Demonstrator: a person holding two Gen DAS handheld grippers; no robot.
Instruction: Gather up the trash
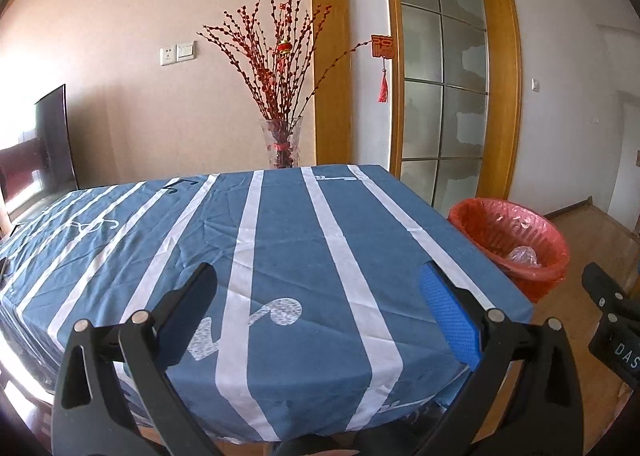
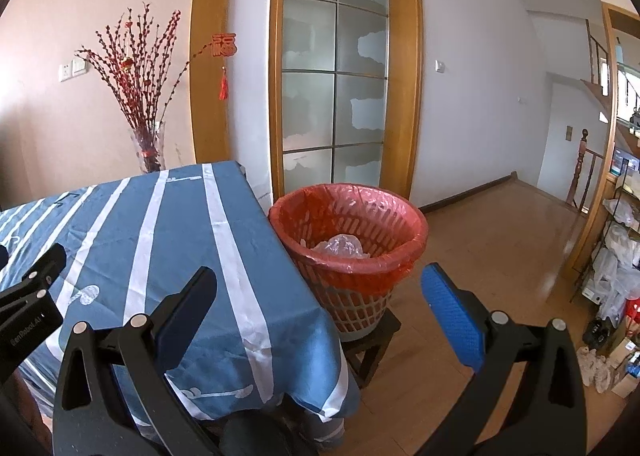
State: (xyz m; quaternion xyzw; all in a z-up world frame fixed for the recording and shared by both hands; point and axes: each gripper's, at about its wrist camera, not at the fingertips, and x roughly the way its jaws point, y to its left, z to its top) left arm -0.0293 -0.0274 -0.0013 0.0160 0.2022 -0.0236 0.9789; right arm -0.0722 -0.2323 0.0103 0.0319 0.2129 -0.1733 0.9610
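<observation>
A trash basket (image 2: 352, 256) lined with a red plastic bag stands on a small dark stool (image 2: 376, 340) at the table's right side; it also shows in the left wrist view (image 1: 516, 244). Crumpled clear plastic (image 2: 340, 246) lies inside it, also seen in the left wrist view (image 1: 522, 255). My left gripper (image 1: 318, 288) is open and empty above the near part of the table (image 1: 280, 240), which has a blue cloth with white stripes. My right gripper (image 2: 318, 288) is open and empty, over the table's right edge in front of the basket.
A glass vase of red branches (image 1: 282, 142) stands behind the table's far edge. A dark screen (image 1: 54, 136) is at far left. A glass door (image 2: 336, 88) is behind the basket. A cluttered shelf (image 2: 616, 256) stands at right on the wooden floor (image 2: 500, 240).
</observation>
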